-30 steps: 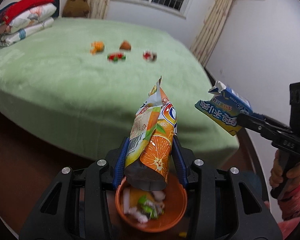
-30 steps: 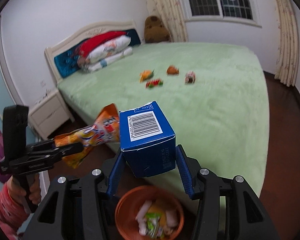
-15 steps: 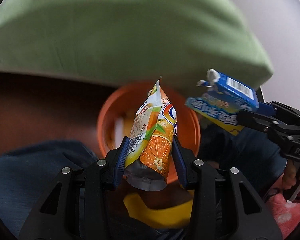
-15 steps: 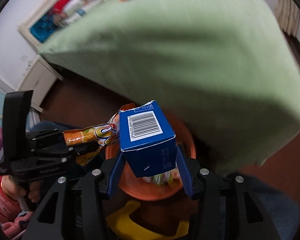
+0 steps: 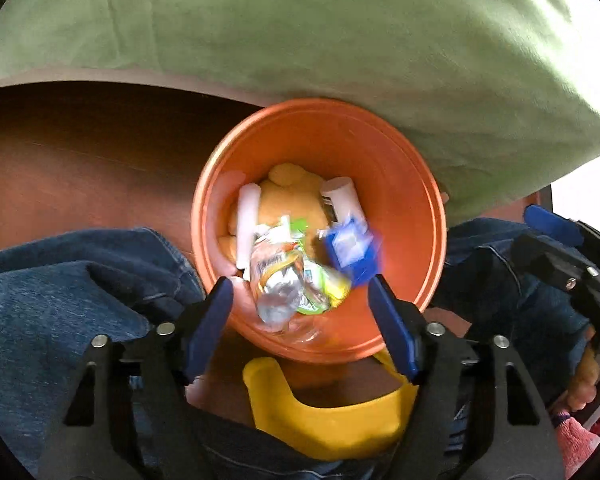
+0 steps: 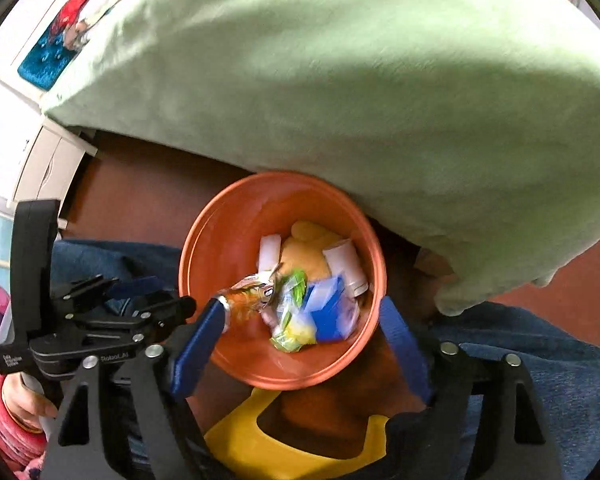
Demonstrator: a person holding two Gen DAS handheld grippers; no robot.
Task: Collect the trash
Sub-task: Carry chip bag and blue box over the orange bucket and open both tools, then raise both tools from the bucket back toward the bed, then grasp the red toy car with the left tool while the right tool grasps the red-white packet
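My left tongs (image 5: 300, 312) are spreading apart right over the orange bin (image 5: 404, 184), nothing pinched between the blue pads (image 5: 210, 330), and the orange juice pouch (image 5: 278, 280) is loose inside the bin, blurry, on top of the other rubbish. Same deal with my right tongs (image 6: 300, 332): they're opening up too, empty, and the blue carton (image 6: 330, 314) sits in the bin just beside a green-and-yellow wrapper (image 6: 292, 320). Deeper in I can see 2 white tubes (image 5: 246, 224) and something yellow-orange underneath. The bin sits on the dark wood floor (image 5: 80, 152), tucked against the corner of the bed with the green blanket (image 5: 320, 28), between the person's 2 denim legs (image 5: 60, 292), with a yellow slipper (image 5: 328, 420) below it.
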